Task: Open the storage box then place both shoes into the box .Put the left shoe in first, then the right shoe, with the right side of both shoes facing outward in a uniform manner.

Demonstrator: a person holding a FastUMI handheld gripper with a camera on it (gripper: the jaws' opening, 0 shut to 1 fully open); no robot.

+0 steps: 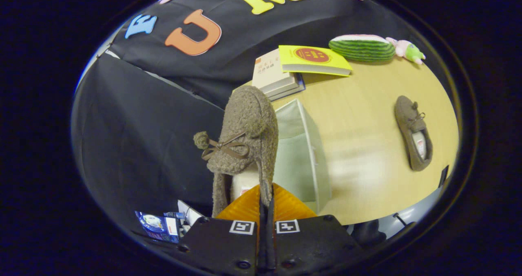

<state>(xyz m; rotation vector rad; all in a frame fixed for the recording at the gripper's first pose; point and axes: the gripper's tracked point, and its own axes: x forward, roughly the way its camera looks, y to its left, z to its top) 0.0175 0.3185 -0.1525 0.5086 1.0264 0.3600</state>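
A fuzzy brown shoe (244, 133) with a bow and pompom hangs in the air, its toe pointing away from me. My gripper (266, 204) is shut on the rim of its opening, with the fingers pressed together around the edge. Just beyond and to the right of the held shoe stands the pale storage box (304, 153) on the wooden table (367, 145). The second brown shoe (414, 133) lies flat on the table farther right, its opening facing up.
A stack of books (273, 78) with a yellow book (312, 59) on top sits at the table's far side. Beside them lie a watermelon-shaped plush (361, 47) and a small pink and green toy (408, 49). Some blue packaging (157, 225) lies low on the left.
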